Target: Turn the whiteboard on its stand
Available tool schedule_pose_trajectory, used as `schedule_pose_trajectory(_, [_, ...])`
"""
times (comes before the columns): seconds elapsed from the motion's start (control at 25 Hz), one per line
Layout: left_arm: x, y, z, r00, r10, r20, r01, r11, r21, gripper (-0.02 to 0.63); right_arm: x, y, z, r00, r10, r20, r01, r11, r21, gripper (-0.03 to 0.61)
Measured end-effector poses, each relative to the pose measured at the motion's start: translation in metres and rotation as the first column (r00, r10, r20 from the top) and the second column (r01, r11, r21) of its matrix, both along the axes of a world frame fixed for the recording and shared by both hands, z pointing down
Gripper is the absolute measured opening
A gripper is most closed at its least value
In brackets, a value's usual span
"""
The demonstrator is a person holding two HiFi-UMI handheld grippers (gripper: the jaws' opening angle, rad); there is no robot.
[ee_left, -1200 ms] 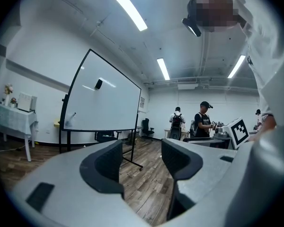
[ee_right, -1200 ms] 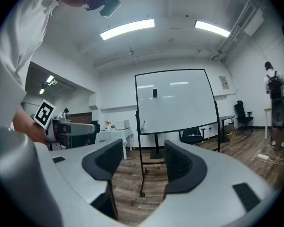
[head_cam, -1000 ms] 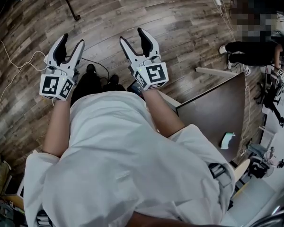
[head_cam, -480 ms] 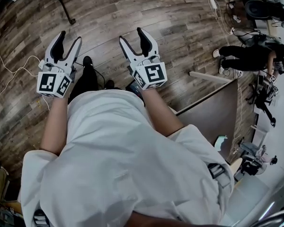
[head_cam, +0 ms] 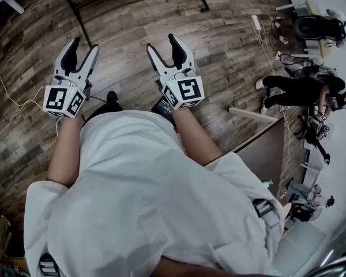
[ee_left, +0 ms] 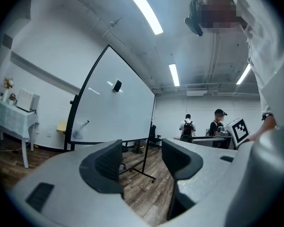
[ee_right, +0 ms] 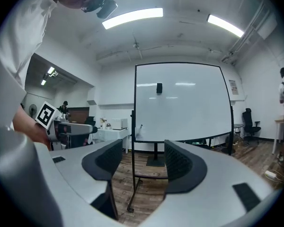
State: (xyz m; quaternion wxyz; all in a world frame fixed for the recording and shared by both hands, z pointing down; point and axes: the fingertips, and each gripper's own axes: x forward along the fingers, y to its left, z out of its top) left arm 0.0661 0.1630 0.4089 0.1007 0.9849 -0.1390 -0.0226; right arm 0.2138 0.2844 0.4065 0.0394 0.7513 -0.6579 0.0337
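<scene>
The whiteboard [ee_right: 182, 102] stands upright in its black stand some way ahead, facing the right gripper view; a small black magnet [ee_right: 159, 88] sits near its top. The left gripper view shows the whiteboard [ee_left: 116, 110] at an angle, left of centre. In the head view only the stand's black feet [head_cam: 78, 13] show at the top. My left gripper [head_cam: 79, 49] and right gripper [head_cam: 166, 46] are held side by side in front of the person's body, both open and empty, well short of the board. Their jaws frame bare floor in both gripper views [ee_left: 141, 159] [ee_right: 143, 159].
Wood-plank floor [head_cam: 132, 22] lies between me and the board. A dark table [head_cam: 268, 154] stands at the right, with a crouching person [head_cam: 297, 88] and equipment beyond it. A white cable [head_cam: 11, 103] trails on the floor at left. Two people [ee_left: 187, 126] stand far off; a white table [ee_left: 12, 119] is at left.
The view has moved forward over the floor: the stand's black feet have come into view at the top, and the dark table has slid back to the right. Both grippers stay open and level.
</scene>
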Motion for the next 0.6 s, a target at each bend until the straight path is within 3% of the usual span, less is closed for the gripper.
schedule_pose_trajectory(0.36, [-0.005, -0.092, 0.007, 0.999, -0.031, -0.012, 0.031, 1.0, -0.003, 0.242, 0.005, -0.088, -0.003, 1.0, -0.012, -0.023, 0.012, 1.0, 0.021, 0.272])
schedule_pose_trajectory(0.6, [0.018, -0.134, 0.014, 0.999, -0.052, -0.011, 0.052, 0.998, -0.023, 0.242, 0.039, -0.126, 0.002, 1.0, -0.001, -0.006, 0.002, 1.0, 0.017, 0.272])
